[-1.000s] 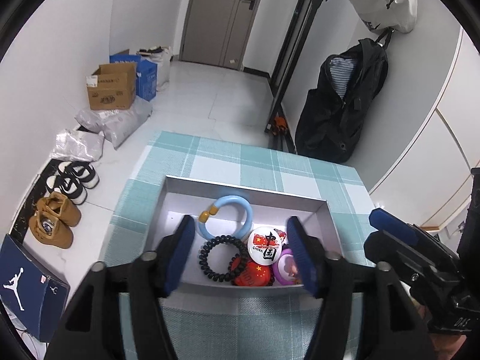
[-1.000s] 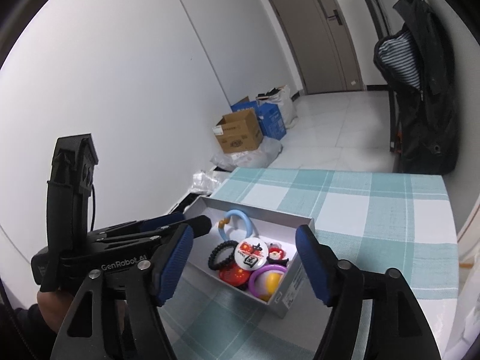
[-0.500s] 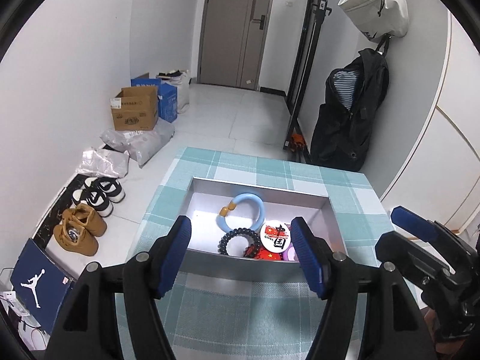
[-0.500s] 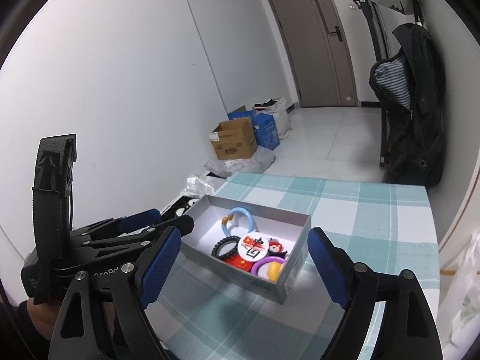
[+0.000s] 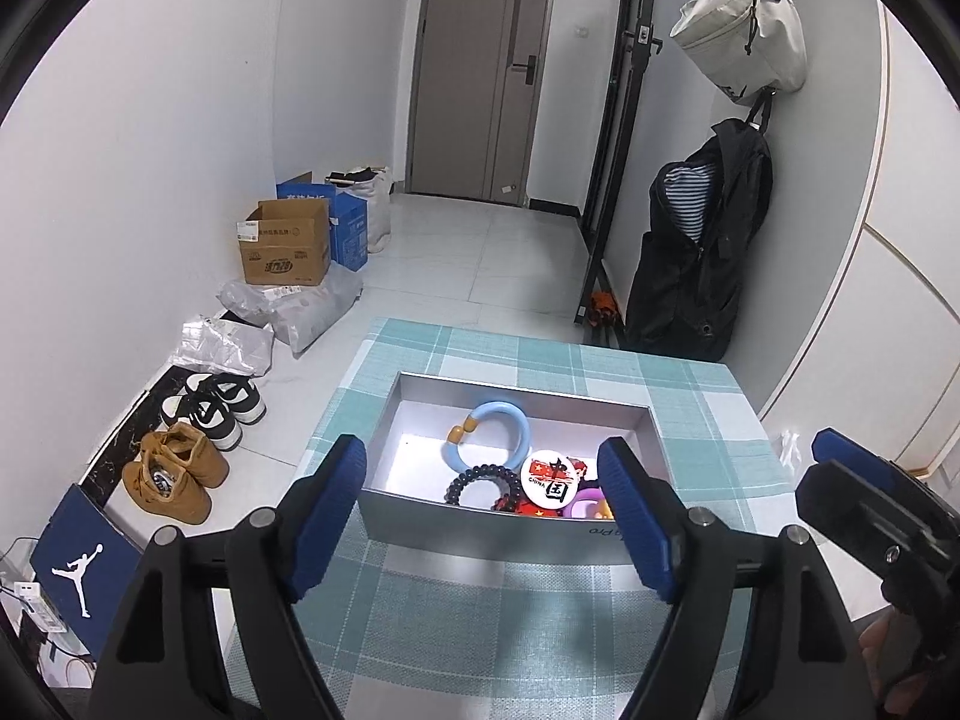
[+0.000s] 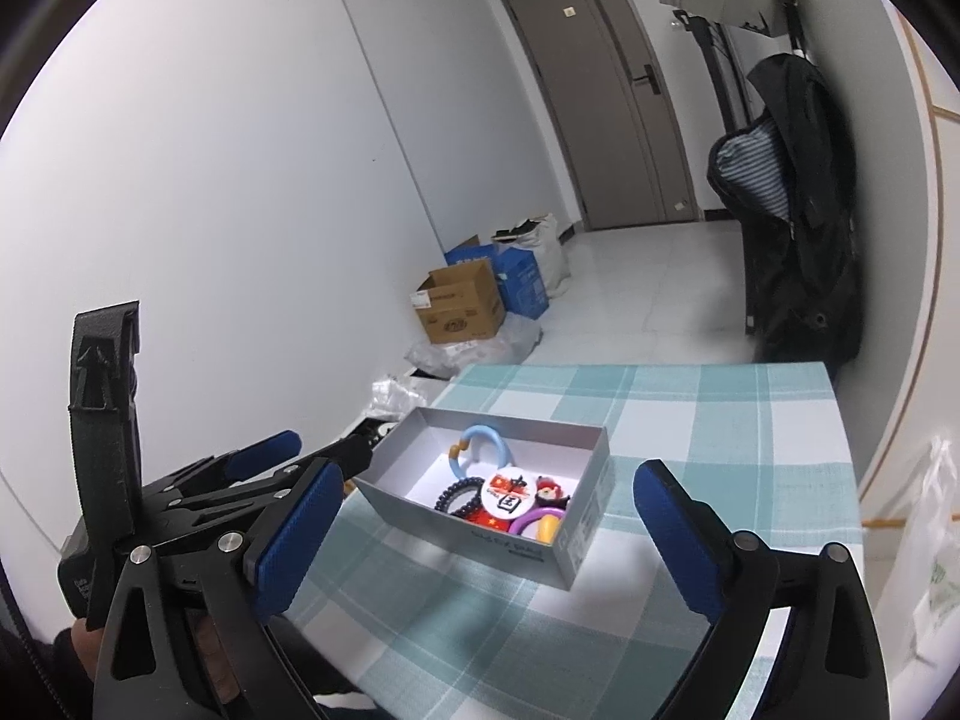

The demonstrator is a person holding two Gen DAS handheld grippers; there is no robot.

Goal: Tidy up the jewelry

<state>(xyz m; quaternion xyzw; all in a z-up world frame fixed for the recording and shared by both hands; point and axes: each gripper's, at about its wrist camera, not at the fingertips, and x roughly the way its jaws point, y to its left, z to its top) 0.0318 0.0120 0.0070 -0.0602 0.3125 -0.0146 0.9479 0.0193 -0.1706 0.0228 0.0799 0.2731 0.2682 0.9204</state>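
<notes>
A grey box (image 5: 480, 531) (image 6: 510, 549) stands on the checked tablecloth. In it lie a light blue ring (image 5: 501, 423) (image 6: 486, 441), a black bead bracelet (image 5: 480, 480) (image 6: 459, 489), a white round badge (image 5: 552, 476) (image 6: 510, 489), a purple ring (image 6: 531, 521) and red pieces. My left gripper (image 5: 483, 519) hangs just in front of the box, its jaws opening with nothing between them. My right gripper (image 6: 480, 543) is back from the box at its right, its jaws opening and empty. The left gripper also shows at the lower left of the right wrist view.
The green checked table (image 5: 492, 624) ends at the left above shoes (image 5: 180, 468) and a dark blue shoe box (image 5: 78, 570). Cardboard boxes (image 5: 288, 246) and bags lie along the left wall. A black bag (image 5: 702, 252) hangs at the right. A plastic bag (image 6: 918, 546) hangs beside the table.
Both grippers drew back from the box and rose a little, so the box looks smaller and farther. Both sets of jaws have spread wider. The jewelry stayed in the box.
</notes>
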